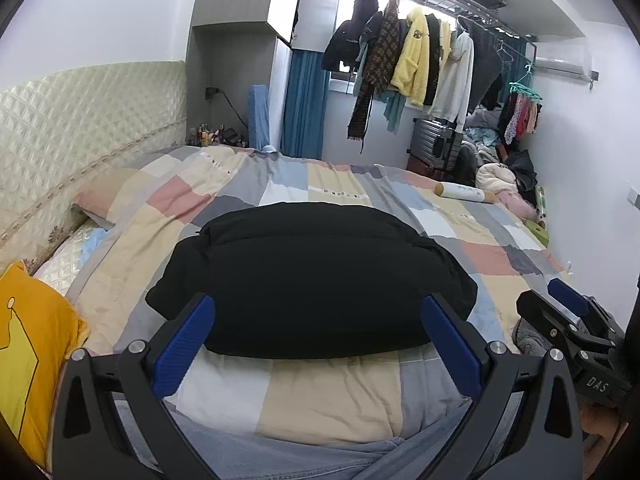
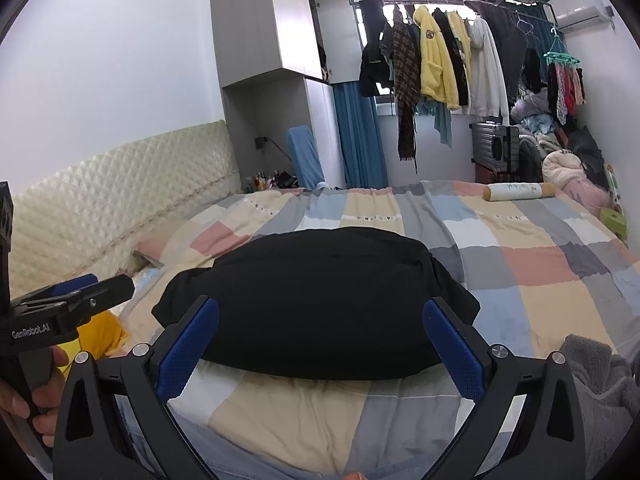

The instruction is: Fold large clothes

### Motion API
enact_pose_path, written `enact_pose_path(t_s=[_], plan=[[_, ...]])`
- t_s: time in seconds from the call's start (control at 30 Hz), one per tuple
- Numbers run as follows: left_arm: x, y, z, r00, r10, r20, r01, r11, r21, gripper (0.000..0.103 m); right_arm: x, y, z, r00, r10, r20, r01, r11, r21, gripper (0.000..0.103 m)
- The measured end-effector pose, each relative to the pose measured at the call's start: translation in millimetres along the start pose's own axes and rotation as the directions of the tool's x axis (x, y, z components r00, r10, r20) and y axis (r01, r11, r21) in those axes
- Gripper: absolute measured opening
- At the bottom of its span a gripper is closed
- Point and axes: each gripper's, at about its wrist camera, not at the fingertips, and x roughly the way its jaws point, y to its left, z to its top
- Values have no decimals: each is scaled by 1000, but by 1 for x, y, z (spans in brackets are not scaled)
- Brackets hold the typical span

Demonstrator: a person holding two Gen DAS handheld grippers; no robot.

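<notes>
A black garment (image 1: 312,276) lies folded in a thick rectangular bundle on the patchwork quilt of the bed (image 1: 320,396); it also shows in the right wrist view (image 2: 320,300). My left gripper (image 1: 318,312) is open and empty, held just in front of the bundle's near edge, its blue pads (image 1: 184,344) wide apart. My right gripper (image 2: 320,316) is open and empty in the same stance. The right gripper shows at the right edge of the left wrist view (image 1: 568,312), and the left gripper shows at the left edge of the right wrist view (image 2: 76,292).
A yellow garment (image 1: 28,360) lies at the bed's left, a grey towel-like cloth (image 2: 600,392) at the right. A white roll (image 1: 466,192) rests on the far side. The padded headboard (image 1: 80,128) is on the left. Hanging clothes (image 1: 416,60) and a suitcase (image 1: 436,144) stand beyond.
</notes>
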Motion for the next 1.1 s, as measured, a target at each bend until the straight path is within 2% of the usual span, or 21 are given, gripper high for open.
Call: enact_pose_path(t_s=[1.1], plan=[[8,4,-4,999,41,-26,-41,999,-6,103,-2,-5,0,1000,-23,-10,23,1000,18,103]])
